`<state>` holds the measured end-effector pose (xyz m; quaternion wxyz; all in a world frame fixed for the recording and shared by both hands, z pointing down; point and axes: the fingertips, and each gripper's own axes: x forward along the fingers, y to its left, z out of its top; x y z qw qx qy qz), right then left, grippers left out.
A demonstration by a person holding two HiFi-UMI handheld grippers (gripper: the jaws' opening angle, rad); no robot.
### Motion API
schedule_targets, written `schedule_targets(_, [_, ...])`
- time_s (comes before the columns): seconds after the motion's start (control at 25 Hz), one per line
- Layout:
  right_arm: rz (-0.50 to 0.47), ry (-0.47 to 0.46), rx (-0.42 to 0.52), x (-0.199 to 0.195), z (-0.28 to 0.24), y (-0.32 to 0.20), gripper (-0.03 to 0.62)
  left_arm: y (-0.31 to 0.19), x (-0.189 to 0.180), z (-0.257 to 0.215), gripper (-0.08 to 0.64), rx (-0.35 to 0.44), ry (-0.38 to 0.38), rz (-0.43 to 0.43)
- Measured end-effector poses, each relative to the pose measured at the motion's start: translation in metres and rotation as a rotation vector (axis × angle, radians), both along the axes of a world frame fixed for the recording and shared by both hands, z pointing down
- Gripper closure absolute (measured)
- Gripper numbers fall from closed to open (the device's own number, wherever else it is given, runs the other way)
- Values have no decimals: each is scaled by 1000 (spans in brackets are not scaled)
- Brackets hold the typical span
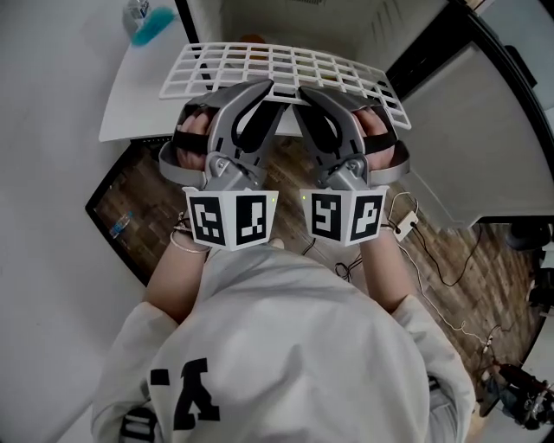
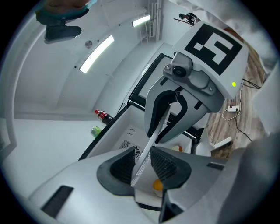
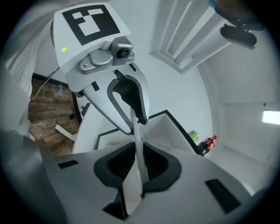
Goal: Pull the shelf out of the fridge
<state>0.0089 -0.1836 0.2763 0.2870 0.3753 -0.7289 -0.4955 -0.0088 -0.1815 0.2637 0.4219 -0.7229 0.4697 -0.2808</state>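
left gripper (image 1: 262, 86) and right gripper (image 1: 305, 91) each clamp the near edge of the shelf (image 1: 286, 62), which hangs level before the fridge (image 1: 329, 24); held by one edge only, its far side may droop and slip out

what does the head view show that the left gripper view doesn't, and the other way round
Only the head view: the shelf laid out flat as a full white grid, plus the person's grey sweatshirt. Only the left gripper view: a red-capped bottle and a green can, and the shelf edge-on, pinched in the left gripper. Both: the right gripper clamped on the shelf, and the wood floor.
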Motion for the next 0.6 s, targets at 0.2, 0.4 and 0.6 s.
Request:
schedule_targets(0.2, [1, 6, 12, 0, -4, 9, 517, 9, 0, -5, 445, 7, 11, 3])
schedule_targets(0.4, [10, 13, 31, 2, -9, 19, 517, 19, 2, -10, 445, 20, 17, 16])
schedule_targets(0.6, [19, 13, 36, 3, -11, 24, 517, 23, 3, -12, 445, 20, 16, 27])
